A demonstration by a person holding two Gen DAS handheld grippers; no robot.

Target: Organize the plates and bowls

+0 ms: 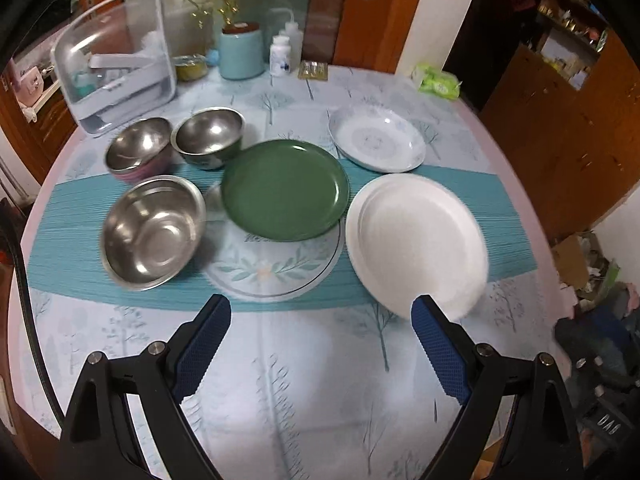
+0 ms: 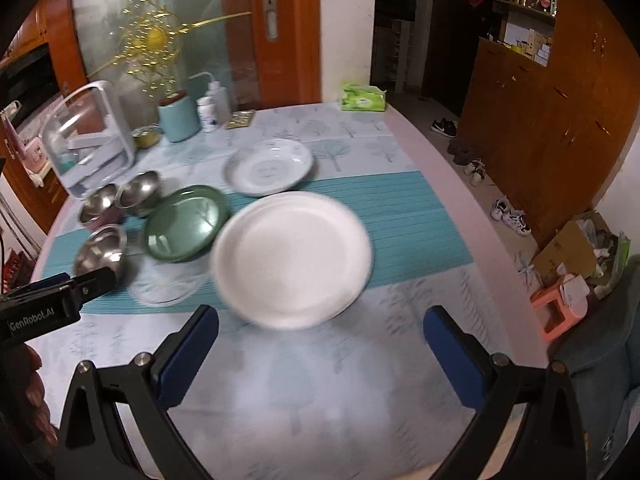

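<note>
A white plate (image 1: pixel 416 240) (image 2: pixel 292 258) lies on the teal runner. Its near rim is just ahead of my right gripper (image 2: pixel 322 320), which is open and holds nothing. My left gripper (image 1: pixel 320 312) is open too, over bare cloth in front of a clear flower-patterned plate (image 1: pixel 272 272). A green plate (image 1: pixel 284 190) (image 2: pixel 186 222) rests partly on that clear plate. Behind lies a blue-patterned plate (image 1: pixel 376 142) (image 2: pixel 268 166). To the left stand three steel bowls: a wide one (image 1: pixel 152 232), a green-sided one (image 1: pixel 210 136) and a pink-sided one (image 1: pixel 138 148).
At the table's back stand a clear dish rack (image 1: pixel 116 64), a teal vase (image 1: pixel 240 56), white bottles (image 1: pixel 280 56) and a green tissue pack (image 1: pixel 438 82). The table's rounded edge runs close on the right, with shoes, a box and a pink stool (image 2: pixel 560 304) on the floor beyond.
</note>
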